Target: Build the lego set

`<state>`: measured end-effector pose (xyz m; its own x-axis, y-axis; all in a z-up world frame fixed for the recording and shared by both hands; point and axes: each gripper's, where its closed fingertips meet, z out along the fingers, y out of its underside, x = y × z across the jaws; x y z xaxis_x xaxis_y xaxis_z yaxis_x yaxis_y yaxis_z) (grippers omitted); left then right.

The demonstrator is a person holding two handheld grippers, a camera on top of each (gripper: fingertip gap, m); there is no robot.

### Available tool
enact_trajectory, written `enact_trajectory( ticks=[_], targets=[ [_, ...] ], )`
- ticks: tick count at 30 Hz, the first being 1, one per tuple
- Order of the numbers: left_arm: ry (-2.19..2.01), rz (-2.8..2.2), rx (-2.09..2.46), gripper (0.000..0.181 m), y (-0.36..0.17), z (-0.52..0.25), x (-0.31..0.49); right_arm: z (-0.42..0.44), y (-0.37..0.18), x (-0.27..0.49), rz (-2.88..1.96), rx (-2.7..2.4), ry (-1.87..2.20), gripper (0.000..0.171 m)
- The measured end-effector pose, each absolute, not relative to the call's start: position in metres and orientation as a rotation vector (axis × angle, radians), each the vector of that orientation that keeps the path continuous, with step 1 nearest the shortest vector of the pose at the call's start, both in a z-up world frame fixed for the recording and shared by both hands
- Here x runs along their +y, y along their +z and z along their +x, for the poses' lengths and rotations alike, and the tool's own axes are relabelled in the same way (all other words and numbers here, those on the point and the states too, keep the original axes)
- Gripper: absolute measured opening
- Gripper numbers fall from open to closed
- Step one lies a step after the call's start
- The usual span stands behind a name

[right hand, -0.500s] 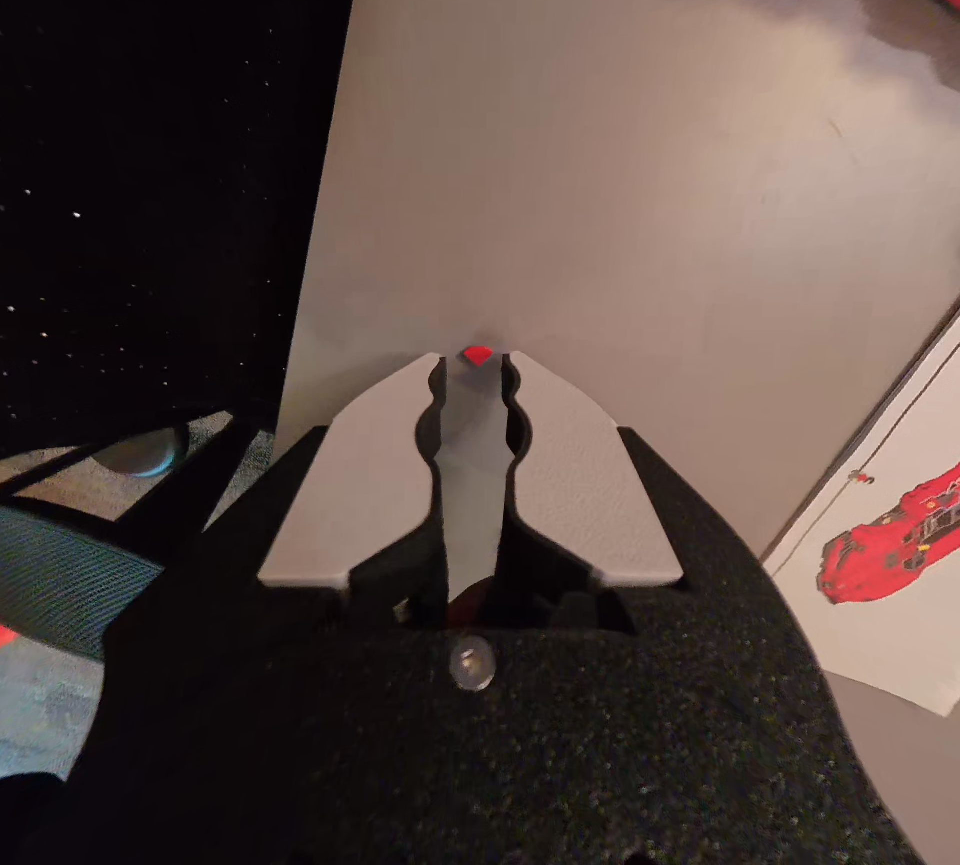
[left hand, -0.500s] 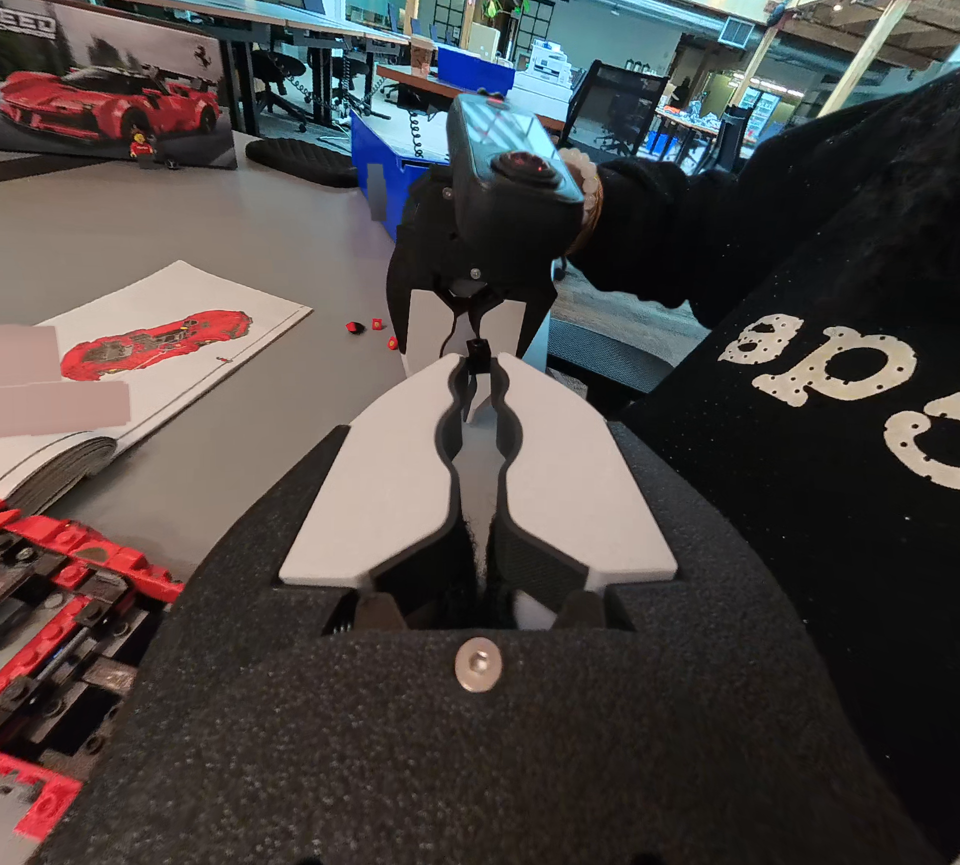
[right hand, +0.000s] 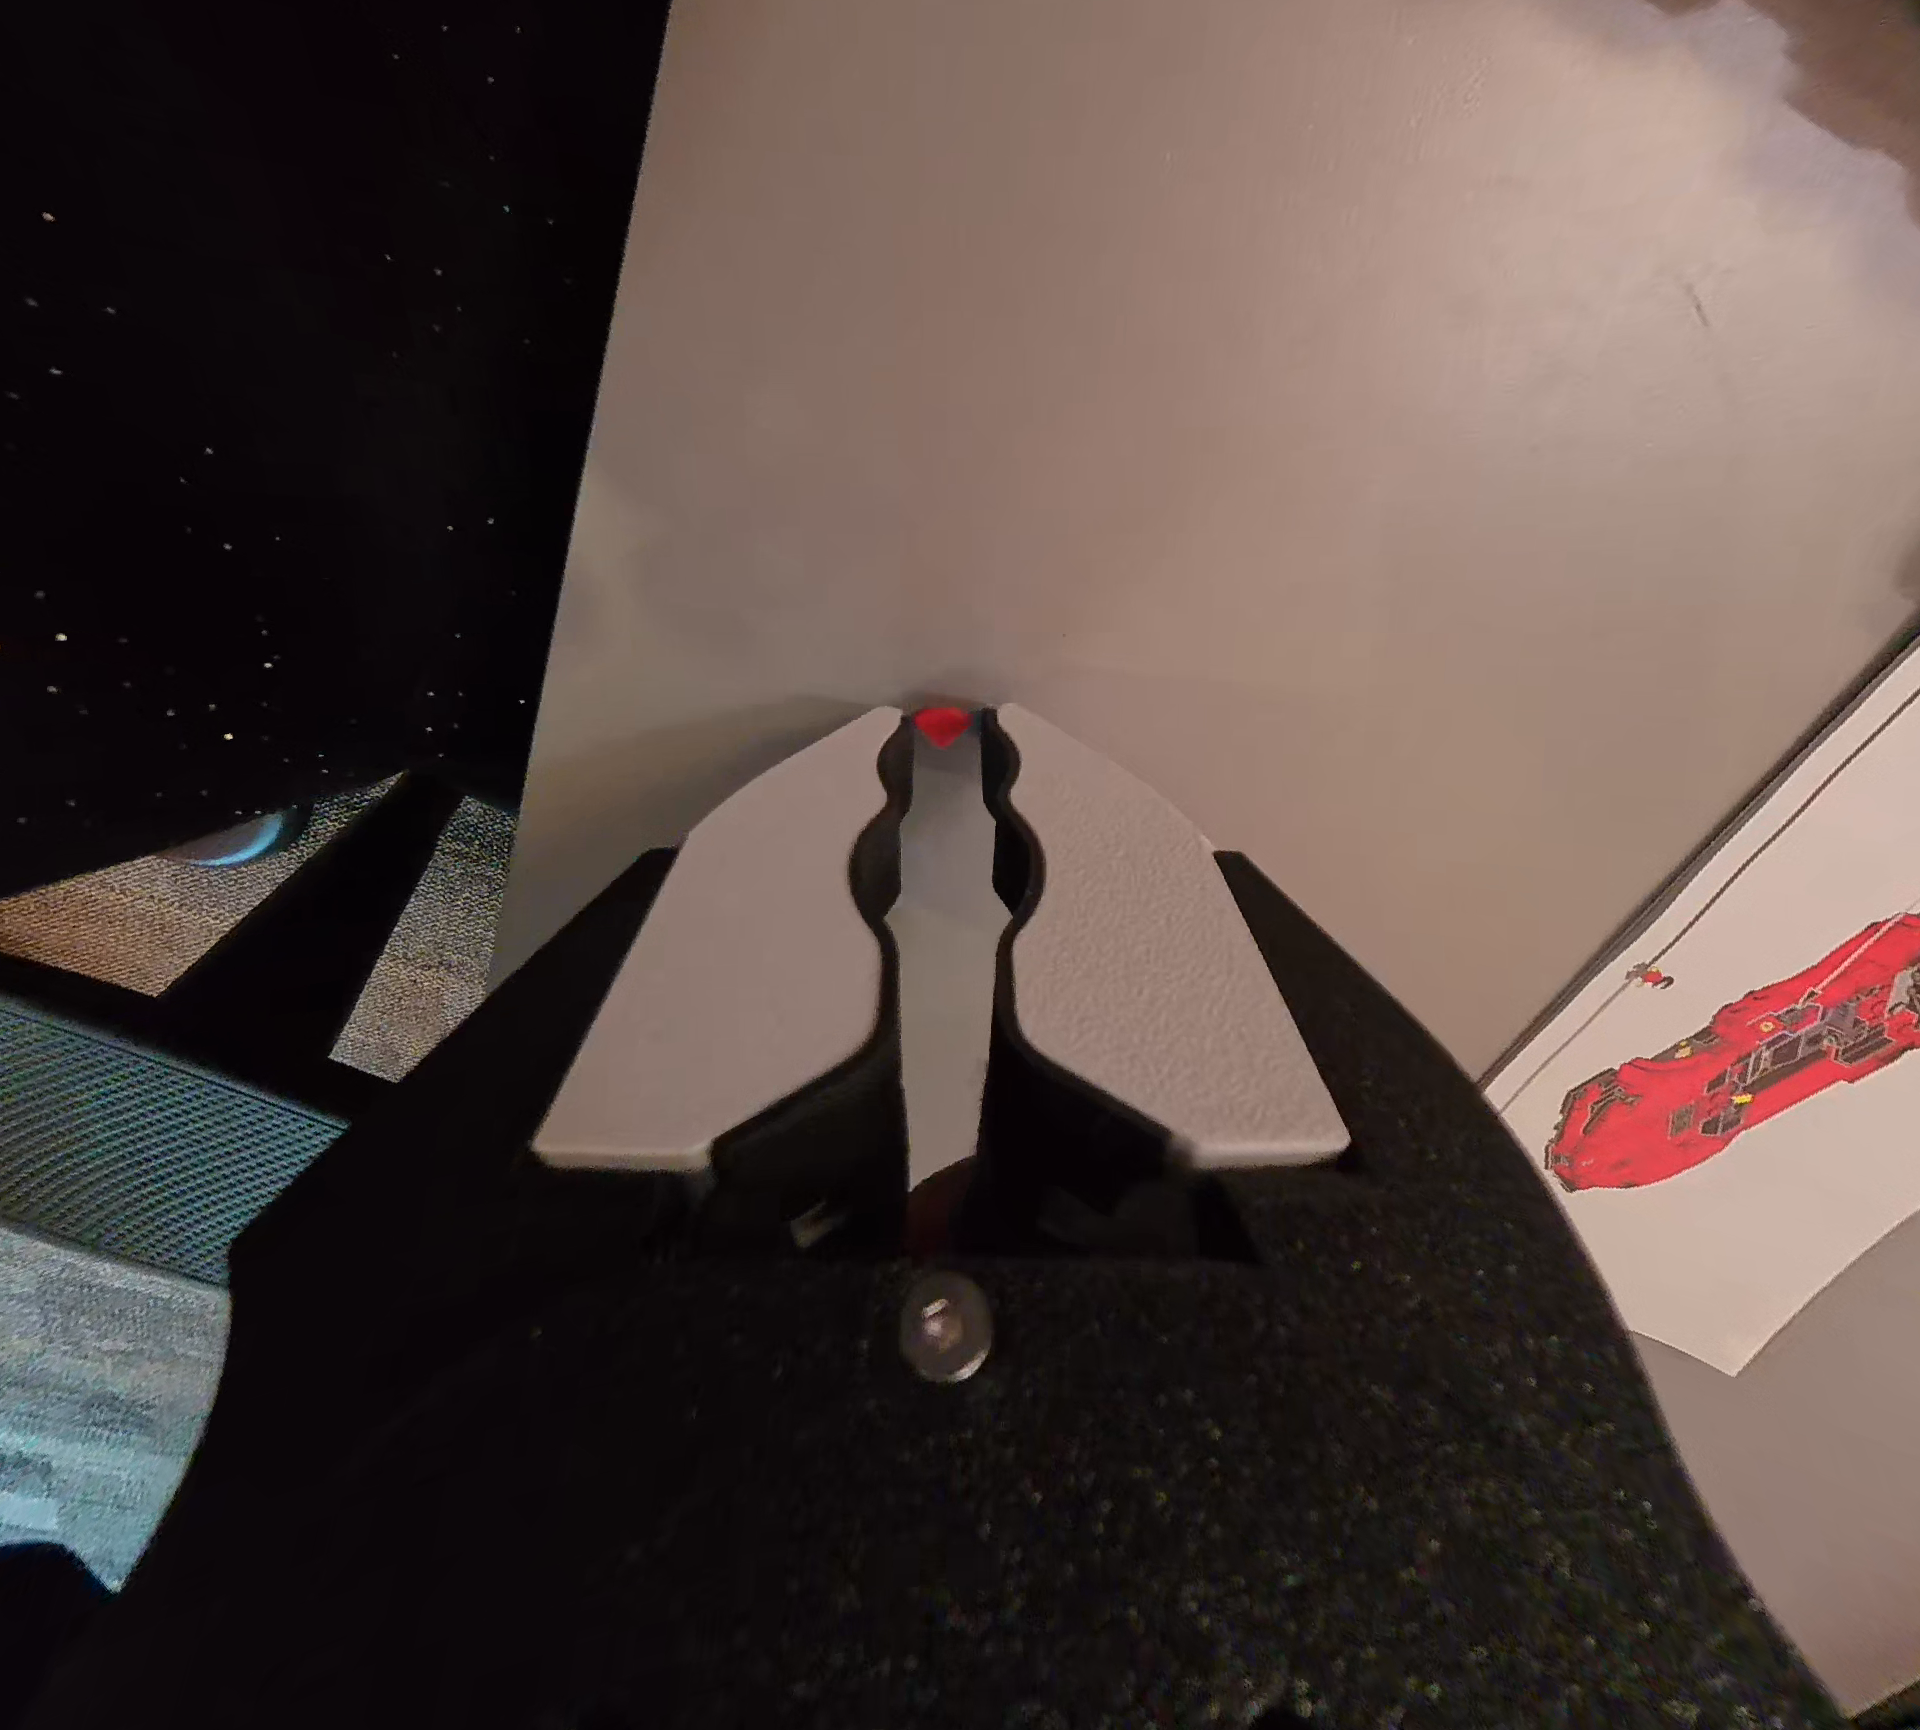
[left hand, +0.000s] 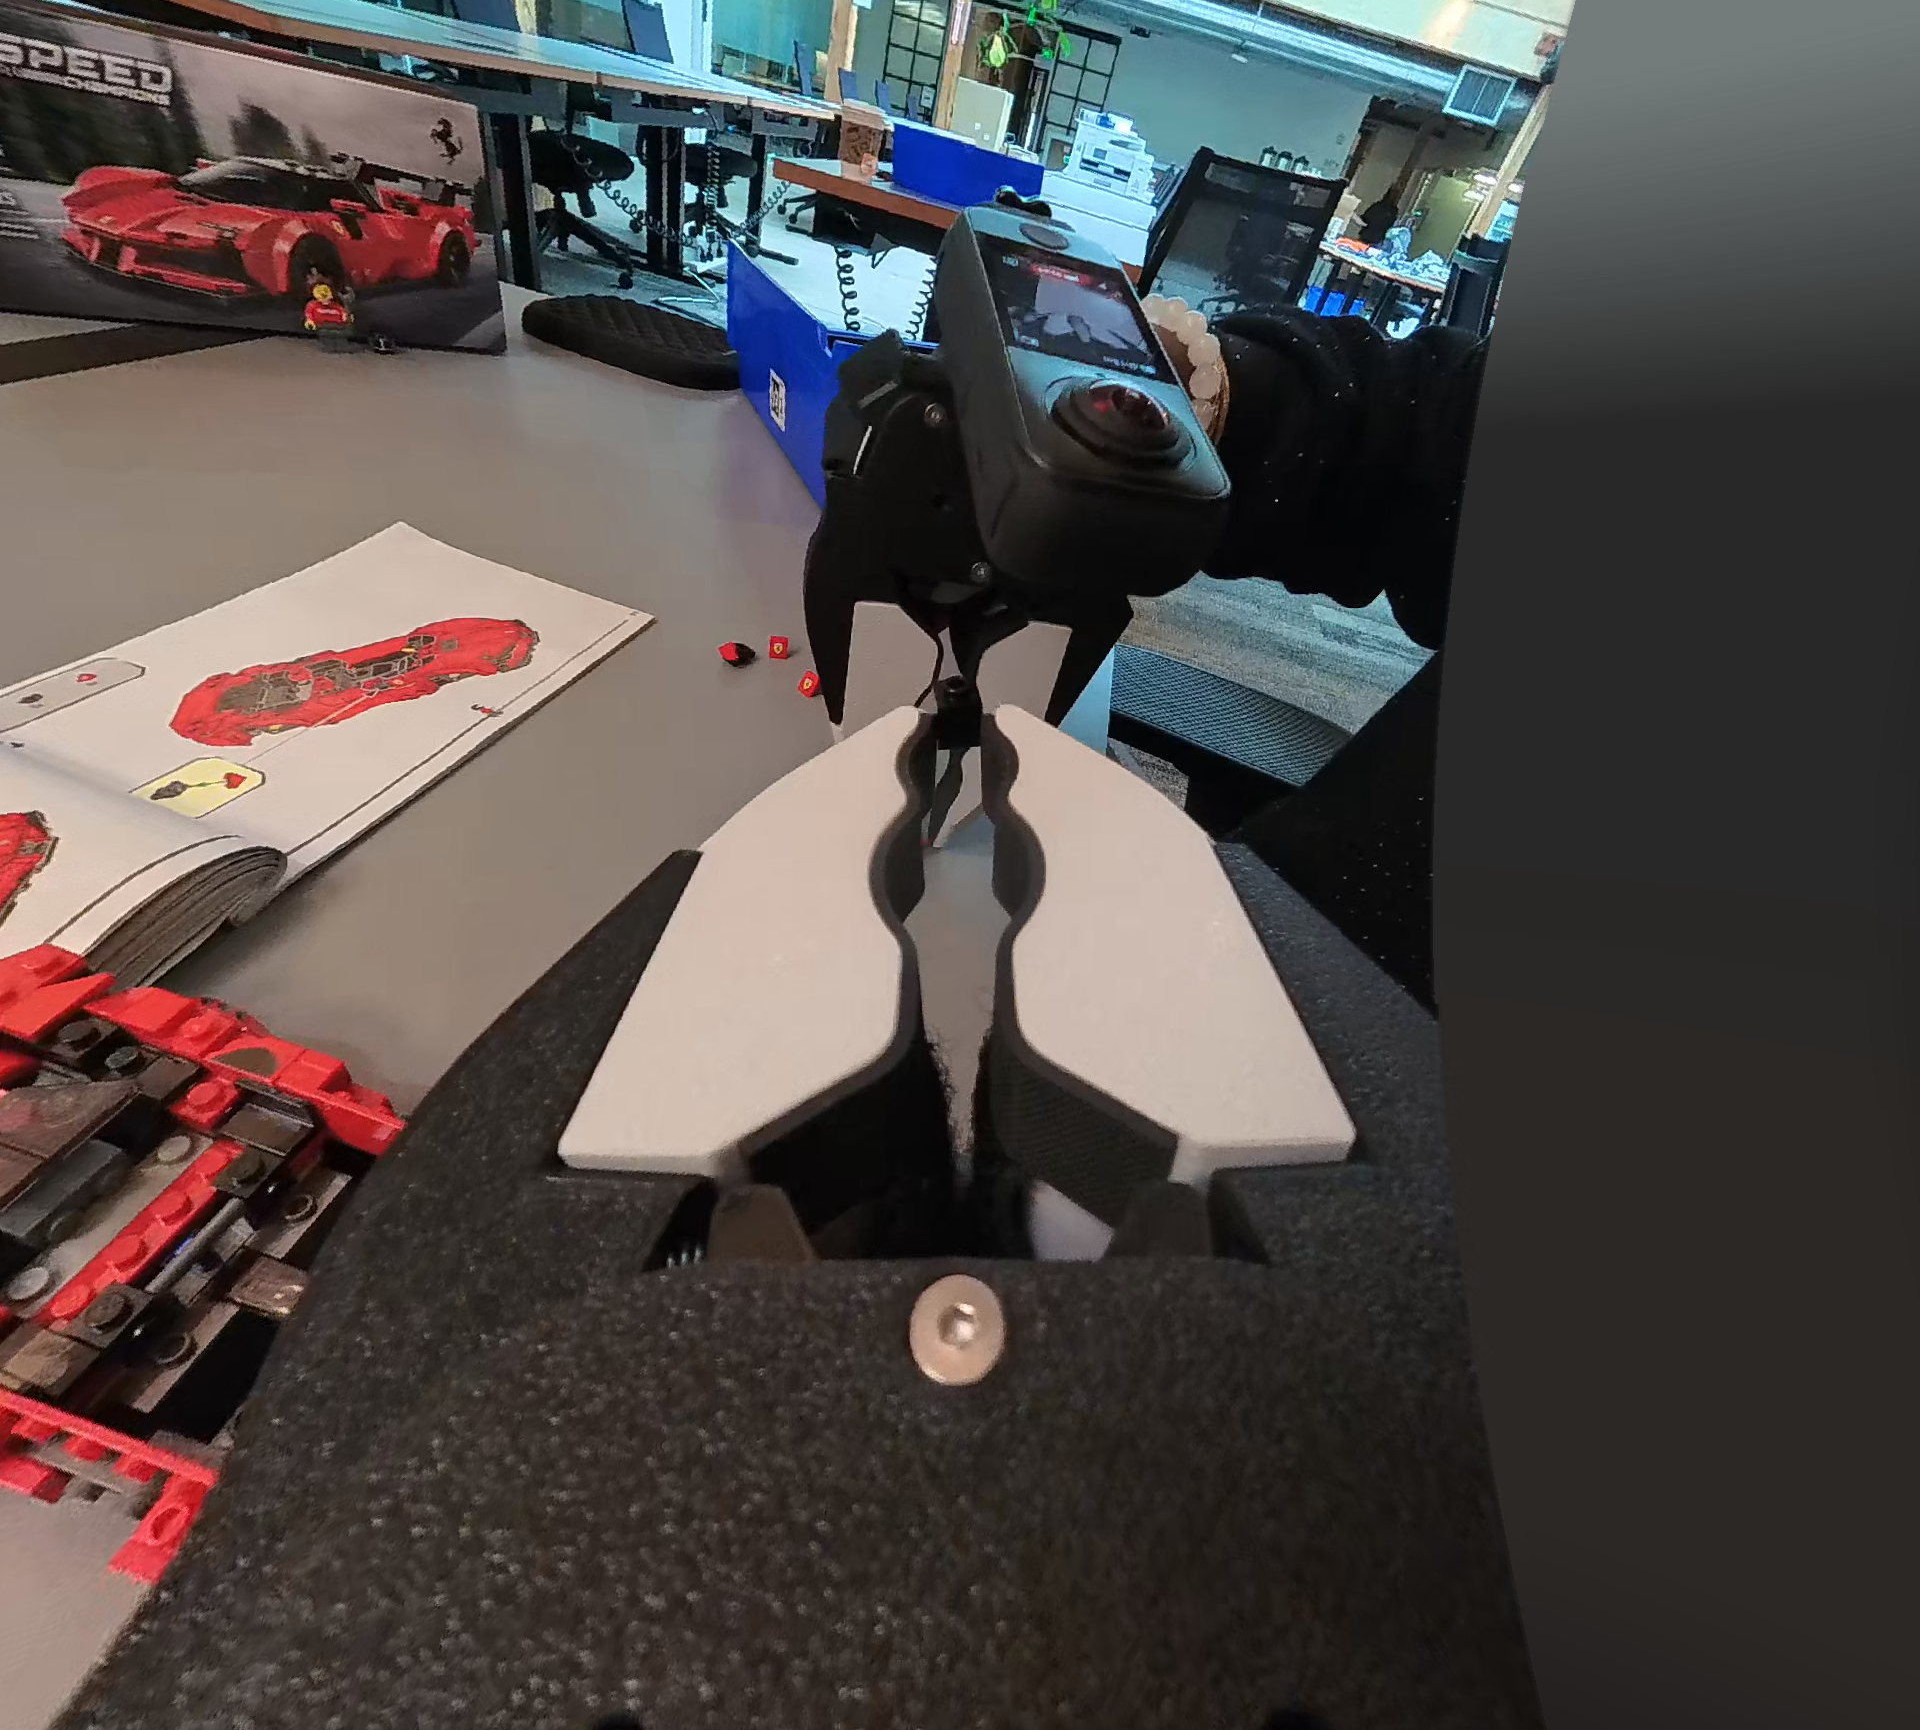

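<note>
Two printed items, set box [left hand: 239, 215], open instruction booklet [left hand: 312, 693], wording withheld

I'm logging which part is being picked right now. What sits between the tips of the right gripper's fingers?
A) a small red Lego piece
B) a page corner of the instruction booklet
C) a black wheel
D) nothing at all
A: in the right wrist view a small red piece sits between the tips of the right gripper, low over the grey table; the booklet lies off to the side.
</note>
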<state>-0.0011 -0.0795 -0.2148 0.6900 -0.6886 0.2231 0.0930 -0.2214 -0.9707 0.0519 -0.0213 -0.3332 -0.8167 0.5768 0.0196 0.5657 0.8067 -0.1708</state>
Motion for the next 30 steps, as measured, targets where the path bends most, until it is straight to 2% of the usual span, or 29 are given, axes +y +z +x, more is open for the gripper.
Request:
enact_trajectory(
  ticks=[10,13,16,19,24,30],
  targets=[
    [-0.776,-1.654,0.488,0.008,-0.216,-0.001,-0.078,0.049,-0.333,-0.022,-0.956,-2.867,0.326,0.01],
    [-0.78,-1.626,0.469,0.008,-0.213,-0.005,-0.077,0.034,-0.305,-0.035,-1.104,-2.603,0.855,0.01],
    [-0.841,-1.522,0.438,0.008,-0.197,-0.007,-0.079,0.014,-0.218,-0.037,-1.166,-1.899,1.744,0.009],
    [-0.913,-1.437,0.408,0.007,-0.182,-0.002,-0.08,0.031,-0.157,-0.025,-1.01,-1.33,2.352,0.008],
    [-0.901,-1.366,0.42,0.007,-0.166,0.017,-0.078,0.049,-0.132,-0.024,-0.841,-1.066,2.616,0.008],
    [-0.844,-1.349,0.442,0.007,-0.159,0.028,-0.075,0.062,-0.123,-0.031,-0.744,-1.069,2.632,0.008]
  ],
)
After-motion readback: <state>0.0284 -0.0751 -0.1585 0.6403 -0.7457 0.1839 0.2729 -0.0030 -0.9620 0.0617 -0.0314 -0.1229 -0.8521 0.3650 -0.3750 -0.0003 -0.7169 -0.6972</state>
